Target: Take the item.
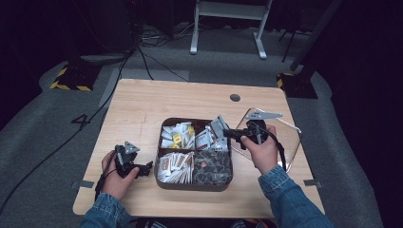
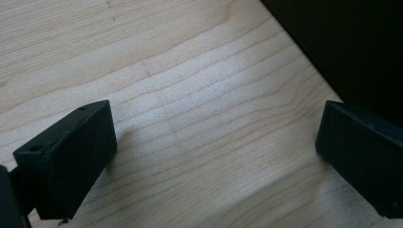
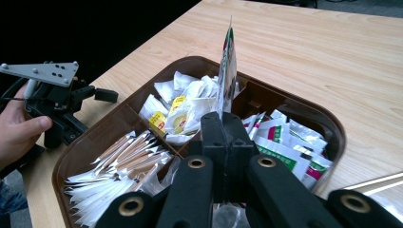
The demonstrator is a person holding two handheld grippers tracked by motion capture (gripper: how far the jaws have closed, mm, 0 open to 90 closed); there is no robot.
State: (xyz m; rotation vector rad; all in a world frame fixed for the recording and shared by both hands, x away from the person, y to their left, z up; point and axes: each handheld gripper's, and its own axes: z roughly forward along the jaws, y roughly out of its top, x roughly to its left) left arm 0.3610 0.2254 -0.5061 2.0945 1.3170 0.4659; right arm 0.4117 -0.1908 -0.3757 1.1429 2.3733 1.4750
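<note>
High view: fixed cam above my side, looking fwd and down on the whole table [image 1: 142, 102]. Left gripper view: rides my left gripper [image 2: 214, 156], v. close to bare wood. Right gripper view: rides my right gripper [image 3: 223, 128], looks across the tray [image 3: 332, 126]. Tray [image 1: 190, 186] shared w/ high view.

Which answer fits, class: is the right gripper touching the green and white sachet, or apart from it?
Touching. In the right gripper view, the right gripper is shut on the green and white sachet, which stands upright from between its jaws.
</note>
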